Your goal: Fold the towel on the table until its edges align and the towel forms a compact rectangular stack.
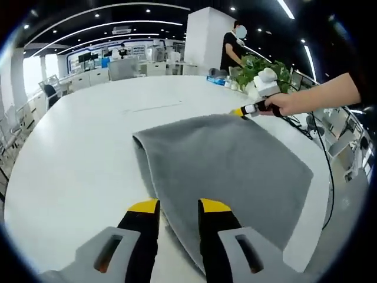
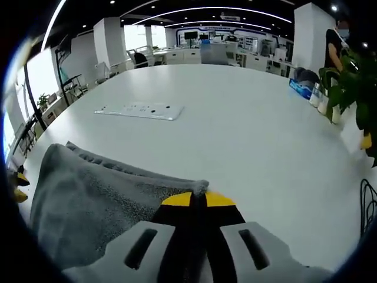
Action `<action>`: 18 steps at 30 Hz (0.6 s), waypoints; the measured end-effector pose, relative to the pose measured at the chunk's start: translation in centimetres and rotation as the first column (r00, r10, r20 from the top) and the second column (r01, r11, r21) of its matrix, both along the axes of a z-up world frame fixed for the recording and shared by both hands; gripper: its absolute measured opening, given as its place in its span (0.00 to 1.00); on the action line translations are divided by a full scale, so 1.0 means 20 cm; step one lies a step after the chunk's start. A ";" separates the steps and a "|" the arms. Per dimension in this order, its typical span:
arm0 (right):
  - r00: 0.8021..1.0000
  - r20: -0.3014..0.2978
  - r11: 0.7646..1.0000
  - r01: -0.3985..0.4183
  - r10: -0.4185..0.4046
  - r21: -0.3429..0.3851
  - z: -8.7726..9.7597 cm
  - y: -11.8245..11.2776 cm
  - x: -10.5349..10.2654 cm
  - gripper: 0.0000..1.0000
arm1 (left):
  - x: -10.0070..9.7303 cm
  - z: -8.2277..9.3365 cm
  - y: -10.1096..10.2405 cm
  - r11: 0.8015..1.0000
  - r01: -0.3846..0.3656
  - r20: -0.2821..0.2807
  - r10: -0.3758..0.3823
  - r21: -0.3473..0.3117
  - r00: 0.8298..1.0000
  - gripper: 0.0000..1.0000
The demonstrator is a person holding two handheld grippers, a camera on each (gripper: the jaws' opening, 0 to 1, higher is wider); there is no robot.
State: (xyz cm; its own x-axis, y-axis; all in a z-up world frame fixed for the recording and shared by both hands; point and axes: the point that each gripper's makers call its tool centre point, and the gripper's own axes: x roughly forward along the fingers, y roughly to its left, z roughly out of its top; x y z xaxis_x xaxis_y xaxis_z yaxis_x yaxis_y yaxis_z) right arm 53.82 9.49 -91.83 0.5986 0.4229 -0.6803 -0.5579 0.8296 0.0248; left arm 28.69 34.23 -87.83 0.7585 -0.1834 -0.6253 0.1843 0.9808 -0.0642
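Right gripper view: right hand-held gripper (image 2: 198, 199) pinches the towel's (image 2: 94, 194) corner.

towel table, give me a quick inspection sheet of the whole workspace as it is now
Surface: white table, flush socket panel set in it.
Job's things: grey towel, already doubled over, fold along one side.
Clutter: plants, blue box at the far edge.
Grippers: left gripper open over the towel's edge; right gripper shut on a towel corner.
Cables: black cable trailing off the table edge.
Surroundings: open office, desks, a person standing by a pillar.
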 end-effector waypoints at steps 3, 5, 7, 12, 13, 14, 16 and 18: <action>1.000 0.002 1.000 0.002 -0.002 0.007 0.00 0.00 0.00 0.04 | 0.10 0.02 0.06 1.000 -0.015 0.022 0.015 -0.004 1.000 0.26; 1.000 0.006 1.000 0.003 -0.003 0.010 0.00 0.00 0.00 0.04 | 0.16 0.02 0.08 1.000 -0.017 0.026 0.017 -0.008 1.000 0.26; 1.000 0.008 1.000 0.004 -0.004 0.011 0.00 0.00 0.00 0.04 | 0.21 0.01 0.08 1.000 -0.013 0.025 0.013 -0.019 1.000 0.27; 1.000 0.006 1.000 0.000 0.000 0.009 0.00 0.00 0.00 0.03 | 0.33 -0.02 0.08 0.999 -0.005 0.019 0.006 -0.048 1.000 0.27; 1.000 0.006 1.000 0.000 0.000 0.008 0.00 0.00 0.01 0.03 | 0.36 -0.04 0.08 0.998 -0.004 0.018 0.006 -0.062 1.000 0.27; 1.000 0.005 1.000 0.000 0.000 0.009 0.00 0.00 0.01 0.03 | 0.38 -0.05 0.08 0.997 -0.008 0.016 0.009 -0.072 1.000 0.27; 1.000 0.005 1.000 0.002 -0.002 0.010 -0.01 0.00 0.01 0.03 | 0.43 -0.06 0.08 0.995 -0.018 0.012 0.020 -0.094 1.000 0.27; 1.000 0.006 1.000 0.001 -0.001 0.012 -0.01 0.00 0.01 0.03 | 0.48 -0.07 0.09 0.991 -0.025 0.016 0.027 -0.128 1.000 0.27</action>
